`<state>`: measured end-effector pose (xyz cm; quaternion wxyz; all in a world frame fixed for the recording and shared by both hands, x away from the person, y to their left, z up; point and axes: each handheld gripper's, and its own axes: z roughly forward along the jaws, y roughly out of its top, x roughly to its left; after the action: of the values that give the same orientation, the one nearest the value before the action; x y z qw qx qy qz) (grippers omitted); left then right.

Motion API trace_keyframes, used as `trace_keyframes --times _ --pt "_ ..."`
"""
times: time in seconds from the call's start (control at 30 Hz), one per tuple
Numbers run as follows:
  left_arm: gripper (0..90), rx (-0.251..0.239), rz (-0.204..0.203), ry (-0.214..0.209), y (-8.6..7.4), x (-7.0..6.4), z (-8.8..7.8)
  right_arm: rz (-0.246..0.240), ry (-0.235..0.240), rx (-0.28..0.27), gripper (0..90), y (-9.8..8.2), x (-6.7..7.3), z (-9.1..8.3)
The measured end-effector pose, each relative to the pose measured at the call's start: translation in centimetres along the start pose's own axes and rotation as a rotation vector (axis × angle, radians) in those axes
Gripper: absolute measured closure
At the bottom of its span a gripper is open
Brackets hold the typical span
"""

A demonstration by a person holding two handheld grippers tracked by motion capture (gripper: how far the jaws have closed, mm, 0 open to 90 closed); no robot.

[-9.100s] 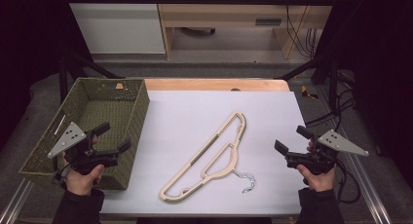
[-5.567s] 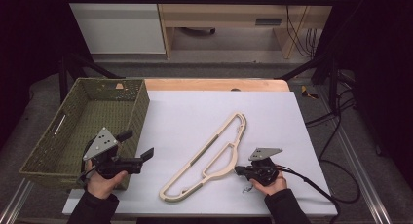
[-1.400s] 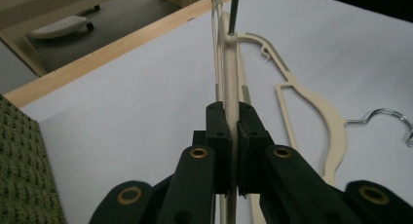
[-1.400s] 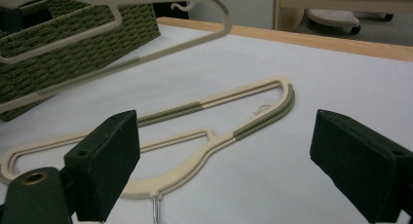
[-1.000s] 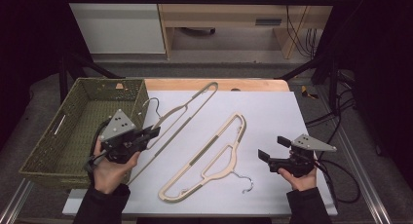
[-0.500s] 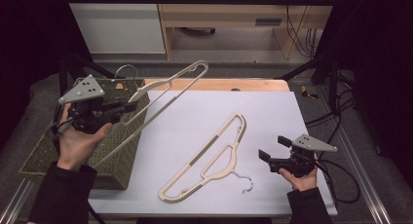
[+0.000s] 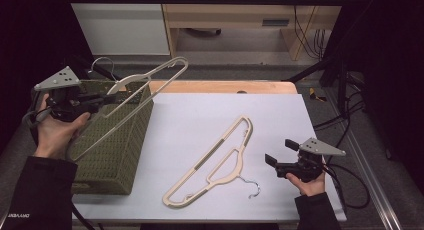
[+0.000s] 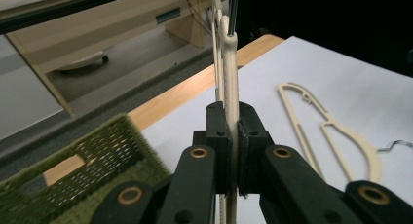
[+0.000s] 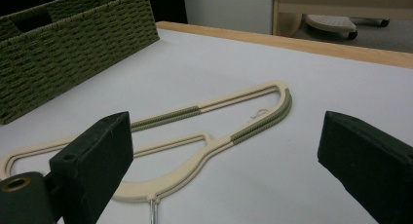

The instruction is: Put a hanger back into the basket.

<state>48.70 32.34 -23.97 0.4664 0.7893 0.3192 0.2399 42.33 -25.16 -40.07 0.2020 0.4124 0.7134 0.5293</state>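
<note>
Left gripper: pinching 1 hanger above basket. Right gripper: spread, idle. Risk: hanger's long end snags the rim and twists loose.

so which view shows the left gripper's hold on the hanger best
The left gripper view: the left gripper has both pads shut flat on the held hanger, seen edge-on. The high view shows that hanger whole, lifted over the basket, but the contact is small there. The right gripper view looks at the hanger on the table instead.
</note>
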Motion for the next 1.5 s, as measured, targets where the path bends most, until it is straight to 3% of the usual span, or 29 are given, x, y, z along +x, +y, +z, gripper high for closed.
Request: trace_keyframes --times 0.23,0.5,0.7,1.1,1.3,1.5 --pt "85.7 0.044 -0.005 0.048 -2.7 3.3 -0.8 -0.011 -0.003 0.008 5.9 0.0 -0.1 0.0" --pt "85.7 0.074 -0.031 0.093 -4.9 5.8 -1.2 -0.011 -0.007 0.012 6.1 -0.1 0.0 0.2" --pt "85.7 0.092 -0.062 0.131 -7.5 7.7 -1.5 -0.015 -0.010 0.019 6.2 -0.2 -0.1 0.3" --pt "85.7 0.149 -0.019 0.138 -10.1 7.4 -1.2 -0.018 -0.012 0.026 6.2 -0.3 -0.1 0.4" --pt "85.8 0.202 -0.036 0.157 -11.8 7.4 -0.9 -0.020 -0.008 0.028 6.2 -0.3 -0.1 0.5" --pt "85.6 0.205 -0.057 0.146 -13.5 6.6 0.4 -0.027 -0.008 0.037 6.2 -0.4 0.0 0.6"
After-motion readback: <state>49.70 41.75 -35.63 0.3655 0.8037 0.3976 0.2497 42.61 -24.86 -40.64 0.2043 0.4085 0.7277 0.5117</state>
